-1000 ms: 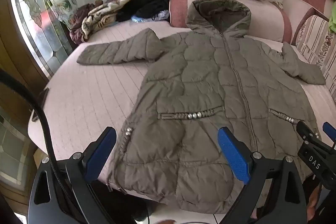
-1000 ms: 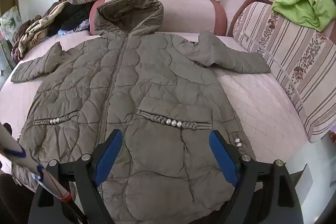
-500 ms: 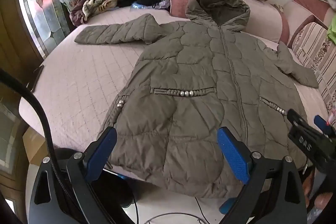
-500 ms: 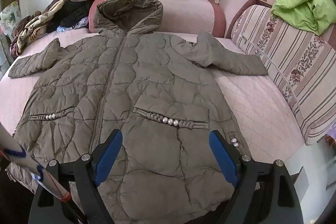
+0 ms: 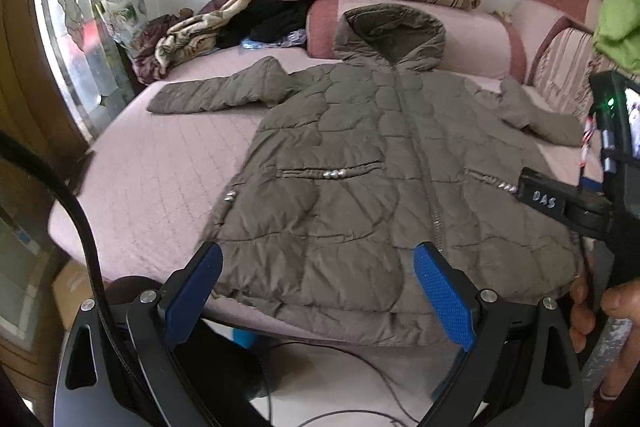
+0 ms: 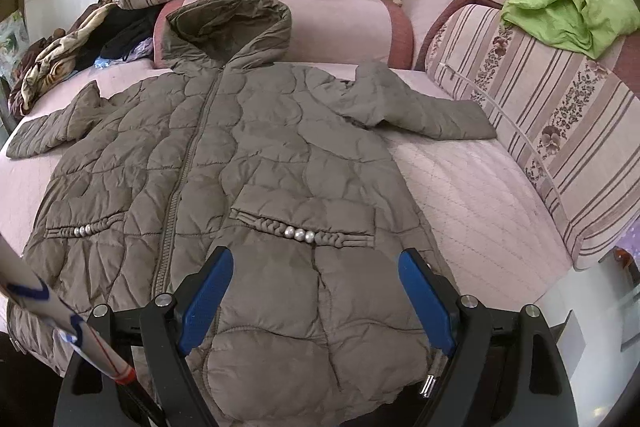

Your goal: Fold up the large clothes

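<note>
Coat (image 5: 372,163) is lying flat and unfolded across centre frame on the bed (image 5: 160,163) as I am pulling the left gripper (image 5: 316,291) back from its hem — both it and the right gripper (image 6: 316,301) gaping wide, holding nothing — so folding is not yet begun.

Left wrist view: the letters "DAS", handwritten in white, stand on the black body of the right gripper (image 5: 560,203) at the frame's right edge, above the coat. No other text, brand, number or sign is legible in either view.
</note>
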Motion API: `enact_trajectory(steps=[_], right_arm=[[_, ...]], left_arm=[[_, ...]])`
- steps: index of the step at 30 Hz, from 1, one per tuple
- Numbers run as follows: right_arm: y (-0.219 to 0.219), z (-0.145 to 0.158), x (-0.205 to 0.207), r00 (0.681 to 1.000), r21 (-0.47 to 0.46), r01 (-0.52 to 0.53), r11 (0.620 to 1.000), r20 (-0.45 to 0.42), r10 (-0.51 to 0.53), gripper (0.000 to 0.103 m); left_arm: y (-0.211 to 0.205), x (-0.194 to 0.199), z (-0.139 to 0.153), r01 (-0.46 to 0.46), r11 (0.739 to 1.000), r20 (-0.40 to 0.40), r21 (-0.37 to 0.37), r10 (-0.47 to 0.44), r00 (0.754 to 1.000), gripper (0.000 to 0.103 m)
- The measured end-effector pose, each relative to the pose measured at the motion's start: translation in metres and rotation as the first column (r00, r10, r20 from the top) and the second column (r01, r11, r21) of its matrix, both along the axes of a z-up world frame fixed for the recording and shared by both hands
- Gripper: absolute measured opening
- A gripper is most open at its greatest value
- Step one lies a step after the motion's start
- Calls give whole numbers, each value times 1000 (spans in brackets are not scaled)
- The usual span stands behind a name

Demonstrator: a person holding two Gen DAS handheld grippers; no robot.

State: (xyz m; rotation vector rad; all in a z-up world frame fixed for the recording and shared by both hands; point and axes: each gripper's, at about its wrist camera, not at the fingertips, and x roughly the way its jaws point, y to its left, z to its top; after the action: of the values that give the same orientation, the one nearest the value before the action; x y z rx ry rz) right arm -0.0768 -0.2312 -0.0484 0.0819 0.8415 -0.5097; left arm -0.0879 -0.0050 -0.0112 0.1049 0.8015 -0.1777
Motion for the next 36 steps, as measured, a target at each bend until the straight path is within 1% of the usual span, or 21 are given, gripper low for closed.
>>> enact_trajectory(steps=[1,4,6,8,10,12,13,15,17,19,21,24,25,27,29,31,34,36], right_arm=[[0,1,-1,1000,-1,1,1000,2,-1,88],[1,4,-4,1000,-3,1,1000,3,-1,88],[2,6,-6,1000,-8,0,1000,4,0,88],[4,8,-7,1000,-13,-1,1000,2,1,88],[5,9,-8,1000,-17,-5,1000,-4,5,88],[6,11,-9,1000,-16,-12,1000,-4,12,88],[7,12,-10,1000,-16,-16,1000,-4,16,88],[9,14,-11,1000,-16,-18,1000,-3,18,88],[10,15,-12,1000,-13,-19,1000,-3,19,88],[10,17,-14,1000,-9,-23,1000,-2,23,88],[12,18,-14,1000,-9,-26,1000,-2,26,88],[14,18,-15,999,-9,-33,999,-4,33,88],[15,18,-14,999,-8,-37,999,-7,37,88],[16,15,-13,999,-7,-42,999,-16,41,88],[17,13,-11,999,-3,-46,999,-26,46,88],[18,10,-10,998,-1,-50,999,-33,50,88],[18,8,-10,998,-1,-51,999,-38,51,88],[18,7,-9,998,1,-50,999,-40,50,88]], left_arm=[[0,1,0,16,1000,-9,-18,-16,1000,96],[-2,-1,0,38,999,-12,-34,-38,999,96],[0,0,4,39,998,14,-40,-39,999,96],[-1,2,10,29,999,56,-18,-28,998,96],[-2,9,19,14,999,118,35,-18,993,96],[0,18,28,10,998,151,61,-19,988,96],[2,23,32,9,998,160,62,-18,987,96],[9,37,40,-3,999,167,37,-3,986,96],[13,48,46,-25,999,177,28,20,984,96],[17,58,49,-26,1000,183,9,24,983,96],[18,65,49,-6,1000,170,-8,7,985,96],[13,72,40,41,999,117,-9,-40,992,96],[11,72,34,57,998,86,-11,-56,995,96],[7,73,23,56,998,20,-14,-55,998,96],[9,73,14,20,999,-32,-38,-21,999,96],[11,72,9,-1,999,-36,-46,-1,999,96],[13,69,7,-31,1000,2,0,31,1000,96],[16,69,7,-61,998,7,10,61,998,96]])
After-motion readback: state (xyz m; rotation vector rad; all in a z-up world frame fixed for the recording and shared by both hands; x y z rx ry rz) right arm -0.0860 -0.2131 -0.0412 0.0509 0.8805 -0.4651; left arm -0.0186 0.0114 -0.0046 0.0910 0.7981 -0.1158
